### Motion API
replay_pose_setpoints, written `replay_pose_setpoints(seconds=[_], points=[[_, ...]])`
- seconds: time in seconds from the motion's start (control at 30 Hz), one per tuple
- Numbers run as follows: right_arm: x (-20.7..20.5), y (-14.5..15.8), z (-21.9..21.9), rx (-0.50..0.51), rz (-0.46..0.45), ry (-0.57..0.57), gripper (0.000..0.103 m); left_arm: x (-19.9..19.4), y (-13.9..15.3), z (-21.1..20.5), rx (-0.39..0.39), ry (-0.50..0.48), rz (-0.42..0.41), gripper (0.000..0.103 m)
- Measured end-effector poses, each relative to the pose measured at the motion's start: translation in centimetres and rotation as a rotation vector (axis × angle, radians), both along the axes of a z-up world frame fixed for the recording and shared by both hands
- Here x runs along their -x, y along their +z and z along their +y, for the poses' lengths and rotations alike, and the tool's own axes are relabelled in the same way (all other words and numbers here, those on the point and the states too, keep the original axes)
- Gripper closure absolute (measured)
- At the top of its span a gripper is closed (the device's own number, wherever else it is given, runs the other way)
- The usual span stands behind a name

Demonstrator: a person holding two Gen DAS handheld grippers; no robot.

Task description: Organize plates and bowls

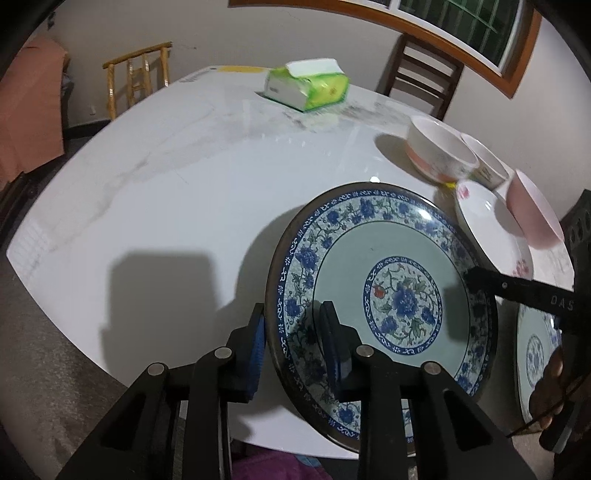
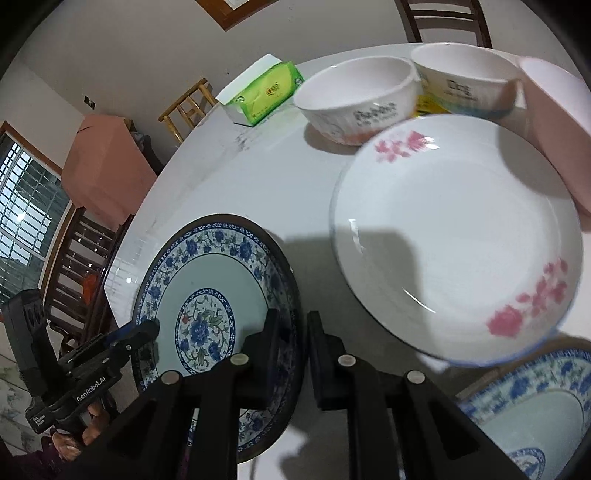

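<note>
Both claws were clamped on the blue-floral plate (image 1: 384, 295), left claw (image 1: 291, 347) w/ right claw (image 2: 293, 350) on opposite rims, sharing its weight just above the counter (image 1: 166, 192), prob. for stacking.

I'm seeing a green and white tissue pack (image 1: 306, 88) lying on the far part of the white marbled desk (image 1: 166, 192), well apart from anything else. Behind it a dark wooden chair (image 1: 424, 74) is standing under a wood-framed window (image 1: 461, 26). A light bamboo chair (image 1: 138, 79) is standing farther left, with a pinkish cloth (image 1: 31, 110) hanging near it.
</note>
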State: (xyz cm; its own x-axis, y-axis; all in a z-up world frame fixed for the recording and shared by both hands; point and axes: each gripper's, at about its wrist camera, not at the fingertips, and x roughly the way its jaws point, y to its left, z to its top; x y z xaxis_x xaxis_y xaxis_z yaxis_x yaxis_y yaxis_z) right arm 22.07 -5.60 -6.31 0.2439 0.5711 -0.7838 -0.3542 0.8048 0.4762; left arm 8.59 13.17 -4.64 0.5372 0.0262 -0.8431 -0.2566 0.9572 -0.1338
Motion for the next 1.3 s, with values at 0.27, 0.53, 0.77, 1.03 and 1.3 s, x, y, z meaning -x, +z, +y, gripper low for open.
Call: replay_pose_setpoints(seconds=[0.27, 0.53, 0.77, 1.03, 1.3], points=[[-1.7, -0.6, 2.5, -0.011, 0.026, -0.005, 0.088, -1.4, -0.1, 2.7, -0.015, 0.05, 0.005, 0.078], [-2.2, -1.6, 3.3, -0.009, 0.054, -0.011, 0.088, -2.2, -1.0, 4.1, -0.016, 0.075, 0.02, 0.078], [-1.9, -1.1, 3.7, 0.007, 0.019, -0.011, 0.086, -2.5, -1.2, 4.3, -0.056, 0.092, 0.009, 0.083], [0.7, 2.1, -0.7, -0.103, -0.034, -0.086, 0.084, -0.9, 0.8, 5.6, -0.089, 0.194, -0.075, 0.037], [9.6, 6.5, -12.6, -0.266, -0.098, -0.145, 0.079, 0.9, 3.4, 1.3, -0.095, 0.088, -0.13, 0.033]])
